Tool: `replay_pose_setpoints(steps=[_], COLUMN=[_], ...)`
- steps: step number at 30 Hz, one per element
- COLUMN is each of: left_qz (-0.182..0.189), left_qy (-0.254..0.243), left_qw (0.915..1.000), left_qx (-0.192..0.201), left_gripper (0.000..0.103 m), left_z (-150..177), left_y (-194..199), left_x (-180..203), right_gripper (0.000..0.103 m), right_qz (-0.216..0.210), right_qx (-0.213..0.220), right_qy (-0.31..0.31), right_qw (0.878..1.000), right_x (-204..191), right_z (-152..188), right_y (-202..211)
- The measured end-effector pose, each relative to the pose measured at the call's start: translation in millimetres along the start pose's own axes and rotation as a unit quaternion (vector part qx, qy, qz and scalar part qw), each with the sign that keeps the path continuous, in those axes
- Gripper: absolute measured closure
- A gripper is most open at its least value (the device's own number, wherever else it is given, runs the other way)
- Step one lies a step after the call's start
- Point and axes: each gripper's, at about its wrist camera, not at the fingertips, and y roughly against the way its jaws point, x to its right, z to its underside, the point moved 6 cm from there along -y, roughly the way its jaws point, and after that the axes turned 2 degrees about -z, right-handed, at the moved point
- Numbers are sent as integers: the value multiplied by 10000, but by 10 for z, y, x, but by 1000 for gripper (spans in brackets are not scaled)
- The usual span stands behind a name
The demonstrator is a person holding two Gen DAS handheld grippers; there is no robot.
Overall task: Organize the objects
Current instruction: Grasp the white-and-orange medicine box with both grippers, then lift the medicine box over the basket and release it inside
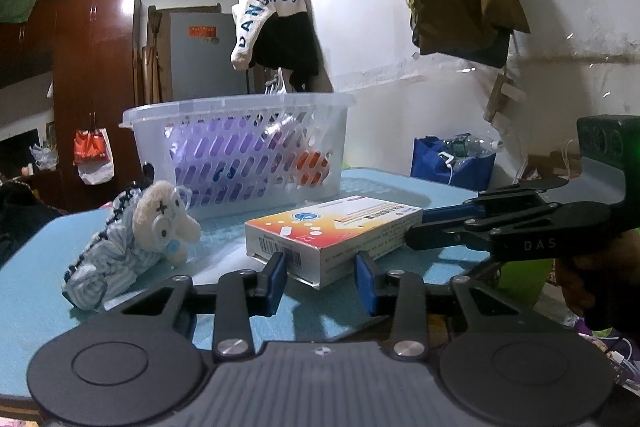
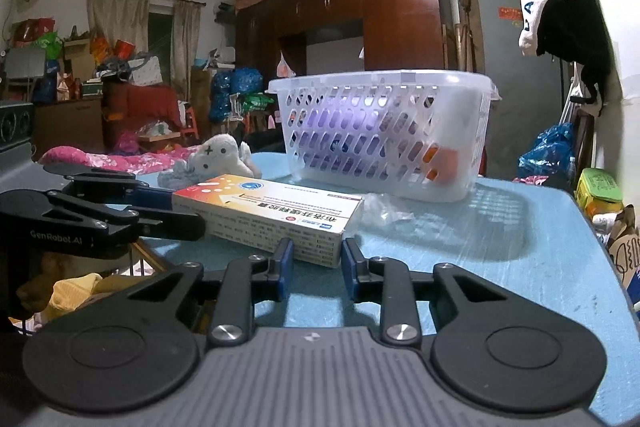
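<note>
A white and orange medicine box (image 1: 334, 235) lies flat on the blue table (image 1: 36, 259); it also shows in the right wrist view (image 2: 268, 213). My left gripper (image 1: 321, 277) is open, its blue pads either side of the box's near corner. My right gripper (image 2: 316, 259) is open at the box's other end, pads flanking its corner. Each gripper shows in the other's view, beside the box. A plush toy (image 1: 132, 239) lies left of the box. A clear slotted basket (image 1: 240, 151) stands behind, holding purple and orange items.
The table's right edge (image 2: 600, 247) drops to cluttered floor with bags. A crumpled clear wrapper (image 2: 384, 211) lies between box and basket. Clothes hang above the basket (image 1: 276, 23). A brown wardrobe (image 2: 400, 15) stands at the back.
</note>
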Motion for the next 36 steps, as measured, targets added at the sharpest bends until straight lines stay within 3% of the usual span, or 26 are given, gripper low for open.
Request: replay_pose_setpoints(steps=[6, 16, 23, 30, 33, 35, 36], left_qz=[-23, -96, 68, 285, 79, -276, -400], left_qy=[-140, -364, -354, -13, -1, 62, 104], left_qw=[9995, 9955, 9984, 9979, 9964, 9968, 9969], left_qx=[271, 869, 429, -586, -842, -747, -664], left_gripper=[62, 62, 62, 62, 61, 60, 52], left_z=[-184, -1048, -1576, -1669, -1689, -1725, -1751], left_y=[108, 36, -672, -1613, -1820, -1828, -1798], left_x=[-20, -322, -767, -1073, -1096, -1141, -1165], right_gripper=[75, 75, 75, 75, 75, 72, 68], right_qz=[68, 288, 586, 925, 996, 1011, 1079], right_qx=[165, 682, 568, 74, -177, -350, -376], right_qy=[158, 705, 651, 257, -62, -120, -118], right_qw=[9997, 9948, 9945, 9954, 9949, 9942, 9934], right_x=[-61, -5, 319, 709, 845, 860, 835], right_z=[-205, -1196, -1753, -1742, -1677, -1620, -1618], right_y=[64, -33, -575, -1022, -1204, -1270, -1259])
